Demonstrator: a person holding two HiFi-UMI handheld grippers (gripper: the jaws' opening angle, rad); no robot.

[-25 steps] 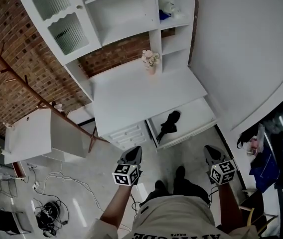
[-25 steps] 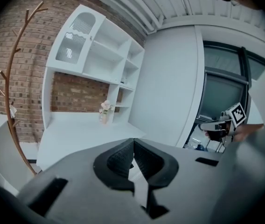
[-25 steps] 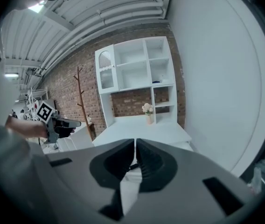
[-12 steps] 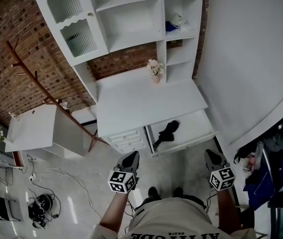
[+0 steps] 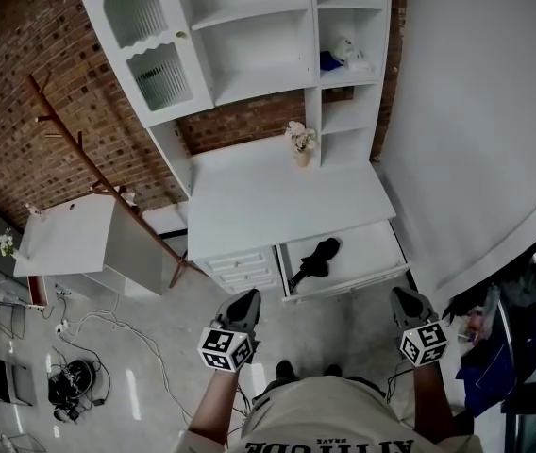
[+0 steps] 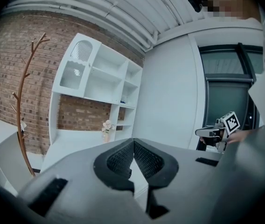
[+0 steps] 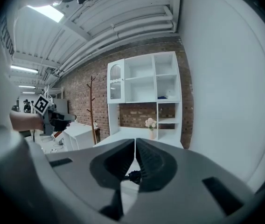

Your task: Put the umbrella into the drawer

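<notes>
A black folded umbrella (image 5: 313,260) lies inside the open white drawer (image 5: 382,269) under the desk's right side. Both grippers hang in front of the desk, well short of the drawer and apart from it. My left gripper (image 5: 242,297) is shut with nothing between its pads (image 6: 123,158). My right gripper (image 5: 401,295) is shut and empty too. In the right gripper view a bit of the umbrella (image 7: 133,175) shows below the joined jaw tips (image 7: 135,141). In the left gripper view the jaws (image 6: 133,143) point at the desk and the right gripper (image 6: 203,132) shows at the right.
A white desk (image 5: 277,196) with a shelf hutch stands against a brick wall, with a vase of flowers (image 5: 300,142) on it. A wooden coat stand (image 5: 77,149) and a white side cabinet (image 5: 68,239) are at the left. Cables (image 5: 77,385) lie on the floor. A white wall runs along the right.
Both grippers have drawn back from the desk and risen a little, both still shut. The umbrella stays in the open drawer. The head view now takes in more of the hutch.
</notes>
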